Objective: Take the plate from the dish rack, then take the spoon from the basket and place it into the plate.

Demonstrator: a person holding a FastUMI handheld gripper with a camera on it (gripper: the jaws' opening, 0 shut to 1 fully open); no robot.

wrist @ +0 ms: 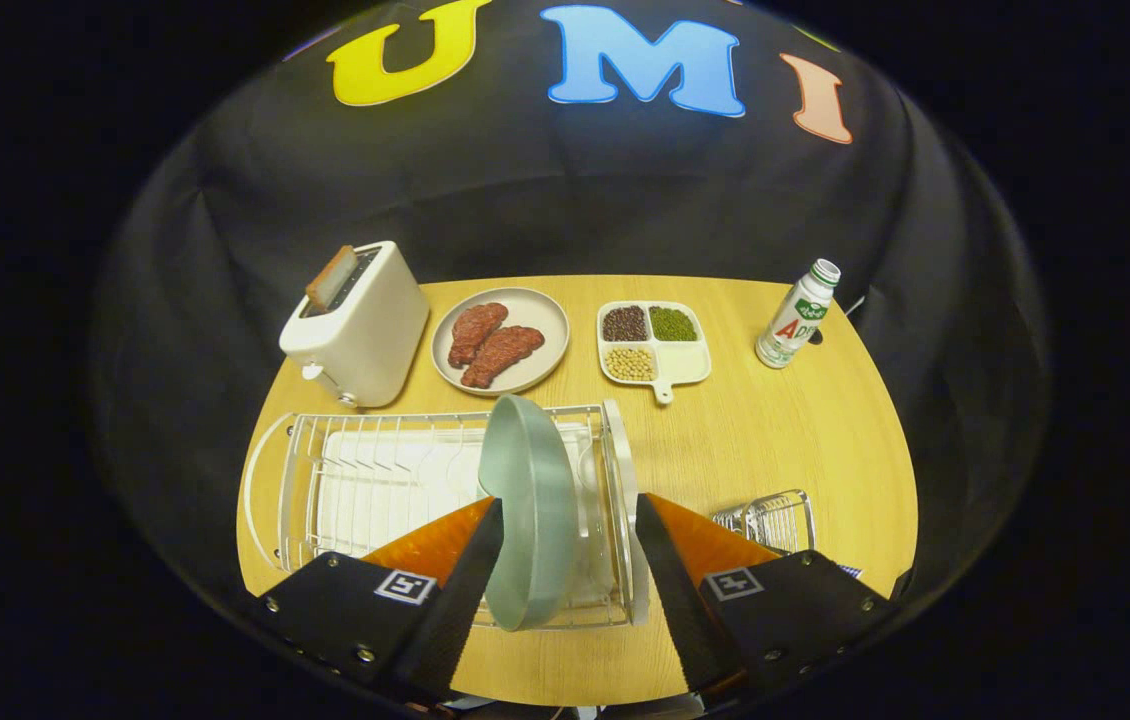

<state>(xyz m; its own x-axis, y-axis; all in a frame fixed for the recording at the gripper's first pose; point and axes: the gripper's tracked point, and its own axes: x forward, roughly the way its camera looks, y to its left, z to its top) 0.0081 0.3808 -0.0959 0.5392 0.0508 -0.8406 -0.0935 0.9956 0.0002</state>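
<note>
A light wooden bench [785, 450] with a round far edge. Near the upper left, a white toaster [357, 325]. Beside it a grey plate of meat [501, 340], then a small white tray of beans [652, 342]. At the upper right, a white bottle [797, 315]. Lower left, a white dish rack [375, 480]. Lower right, a small wire basket [775, 520].

The plate [528, 510] stands in the dish rack [445, 490]; behind it, the toaster [357, 325] sits at the surface's [785, 440] far-left edge.
</note>
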